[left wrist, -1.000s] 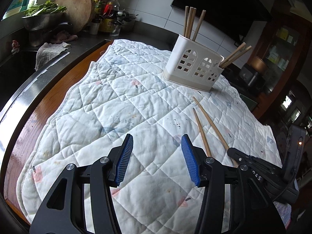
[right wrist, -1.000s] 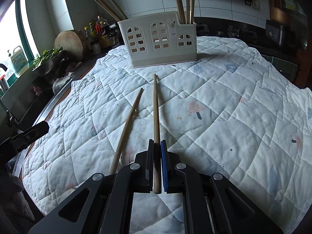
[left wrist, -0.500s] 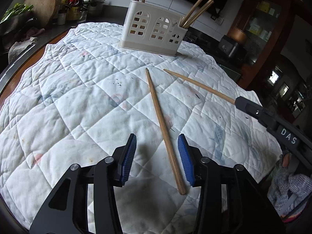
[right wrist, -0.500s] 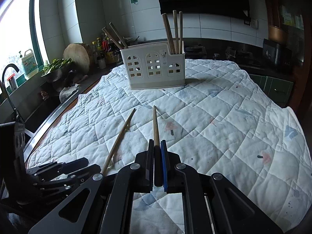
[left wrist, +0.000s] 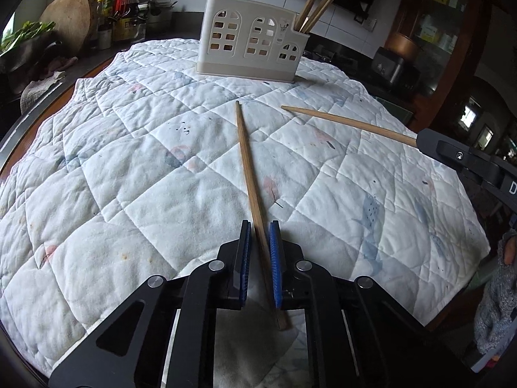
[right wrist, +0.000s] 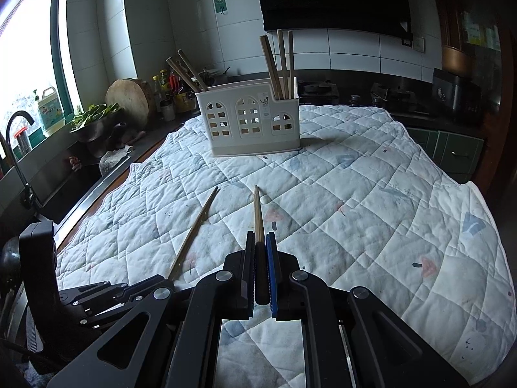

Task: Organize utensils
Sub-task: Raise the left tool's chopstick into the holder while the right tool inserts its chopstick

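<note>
Chopsticks here are thin, stiff, light wooden rods, smooth enough to pivot or slide if pinched off-centre. One chopstick (left wrist: pixel 250 177) lies on the quilted cloth (left wrist: pixel 129 168) over the desk, its near end between the left gripper (left wrist: pixel 259 249) jaws, which are closed on it. The right gripper (right wrist: pixel 259 252) jaws clamp the other chopstick (right wrist: pixel 258 213) near its thick end. The holder (right wrist: pixel 252 123) stands well beyond both jaws.

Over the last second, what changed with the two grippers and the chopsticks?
The left gripper moved in over the loose chopstick and closed on it. The right gripper stayed shut on its chopstick, lifting it off the quilt. The holder is unchanged.
</note>
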Motion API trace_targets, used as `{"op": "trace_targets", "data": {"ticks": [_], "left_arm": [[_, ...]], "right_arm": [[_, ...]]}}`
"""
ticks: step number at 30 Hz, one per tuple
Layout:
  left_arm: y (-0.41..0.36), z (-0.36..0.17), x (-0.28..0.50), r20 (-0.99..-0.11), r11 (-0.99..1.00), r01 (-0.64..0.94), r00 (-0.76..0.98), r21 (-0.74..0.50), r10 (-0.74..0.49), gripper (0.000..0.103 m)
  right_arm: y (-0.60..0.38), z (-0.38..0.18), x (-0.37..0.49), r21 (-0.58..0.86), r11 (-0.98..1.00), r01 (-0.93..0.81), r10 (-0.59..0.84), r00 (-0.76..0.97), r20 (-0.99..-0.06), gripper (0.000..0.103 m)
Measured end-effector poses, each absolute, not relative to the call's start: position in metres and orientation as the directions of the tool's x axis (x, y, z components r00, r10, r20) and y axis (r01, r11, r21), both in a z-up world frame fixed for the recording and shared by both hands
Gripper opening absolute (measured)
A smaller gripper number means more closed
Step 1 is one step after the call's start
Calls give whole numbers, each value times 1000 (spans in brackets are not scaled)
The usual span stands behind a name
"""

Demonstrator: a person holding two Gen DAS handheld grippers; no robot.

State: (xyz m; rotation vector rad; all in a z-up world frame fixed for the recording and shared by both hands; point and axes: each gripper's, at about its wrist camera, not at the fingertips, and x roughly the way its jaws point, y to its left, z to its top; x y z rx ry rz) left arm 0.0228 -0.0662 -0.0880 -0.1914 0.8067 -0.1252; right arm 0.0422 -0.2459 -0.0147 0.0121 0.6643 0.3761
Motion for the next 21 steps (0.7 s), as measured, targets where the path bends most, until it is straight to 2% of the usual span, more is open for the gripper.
{"op": "trace_targets", "data": {"ticks": [7,21], "left_arm": [[-56,-70,21,-684,969,48,700,-241,-205,6],[-22,12,34,-535,953,105,808,-283,-248,5]], "right_arm": [[-251,1,40,115,931,-347,348,742,-573,7],[-257,50,64,120,904,-411,406,733,-545,7]]}}
